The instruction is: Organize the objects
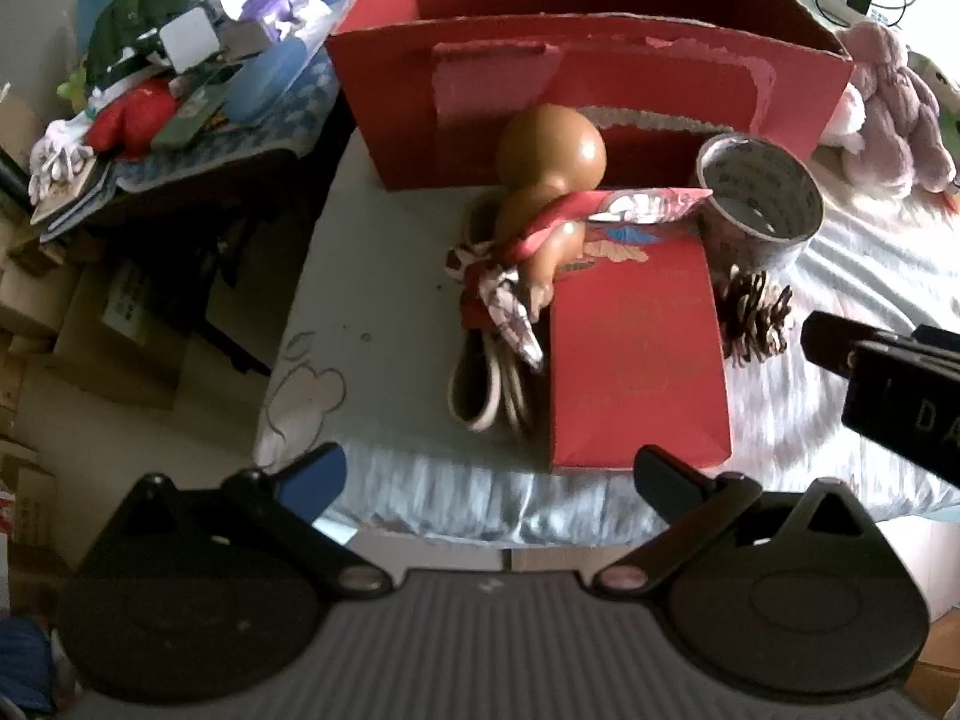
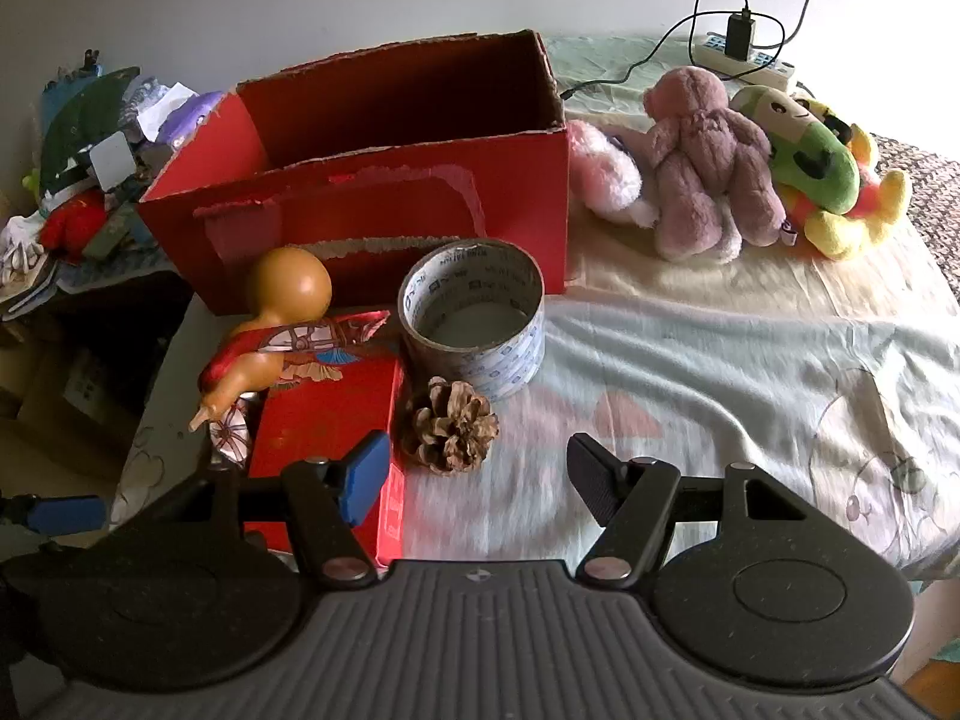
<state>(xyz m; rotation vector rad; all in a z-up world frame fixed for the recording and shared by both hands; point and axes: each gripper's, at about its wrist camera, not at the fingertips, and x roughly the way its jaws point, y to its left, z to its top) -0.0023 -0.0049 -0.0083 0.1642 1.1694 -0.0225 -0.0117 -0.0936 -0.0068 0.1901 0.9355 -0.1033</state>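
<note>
A big open red cardboard box stands on the bed. In front of it lie a brown gourd wrapped in a patterned ribbon, a flat red box, a roll of printed tape and a pine cone. My left gripper is open and empty, just short of the flat red box. My right gripper is open and empty, close behind the pine cone; it also shows in the left wrist view.
Plush toys lie to the right of the big box. A power strip with a charger sits behind them. A cluttered side table stands to the left of the bed. A loop of beige cord lies beside the flat box.
</note>
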